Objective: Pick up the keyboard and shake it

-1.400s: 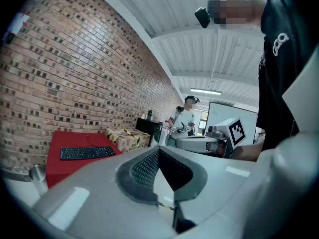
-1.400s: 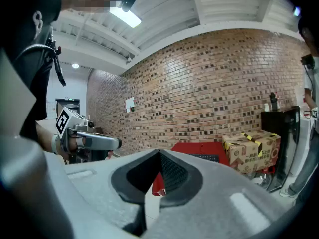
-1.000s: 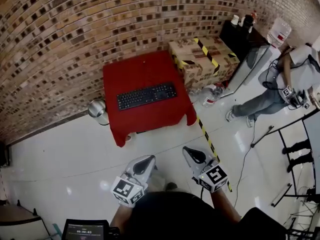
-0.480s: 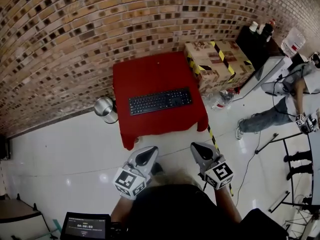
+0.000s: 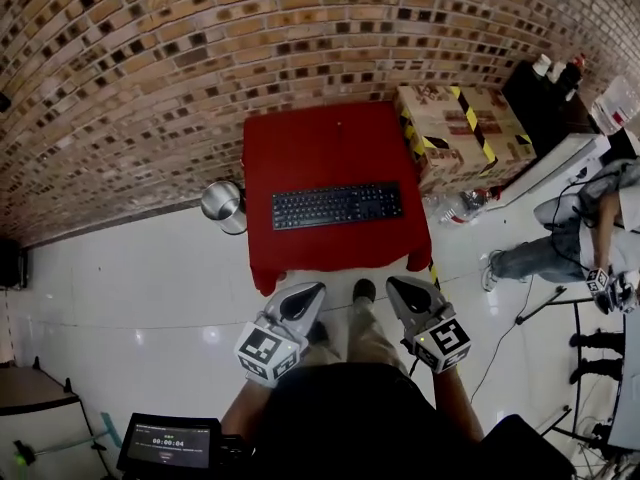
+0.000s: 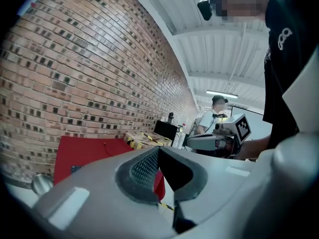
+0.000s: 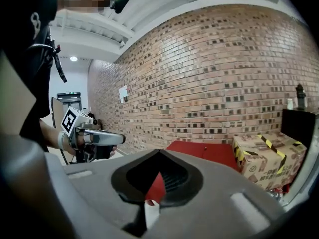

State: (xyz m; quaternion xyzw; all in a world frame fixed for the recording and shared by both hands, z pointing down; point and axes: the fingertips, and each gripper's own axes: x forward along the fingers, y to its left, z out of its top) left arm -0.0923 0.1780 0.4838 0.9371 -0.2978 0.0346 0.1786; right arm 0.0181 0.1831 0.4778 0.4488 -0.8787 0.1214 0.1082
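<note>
Black flat keyboard (image 5: 337, 206) is noted lying crosswise on the red cloth-covered square table (image 5: 330, 138), at 12 o'clock from the body and well apart from both tools. Left gripper (image 5: 304, 295) and right gripper (image 5: 400, 291) are held low at the waist, each with jaws pressed together on nothing. The approach is judged unfinished. For a sound lift, jaws should be spread before arrival, one gripper brought to each short end, at 9 and 3 o'clock, and closed evenly.
</note>
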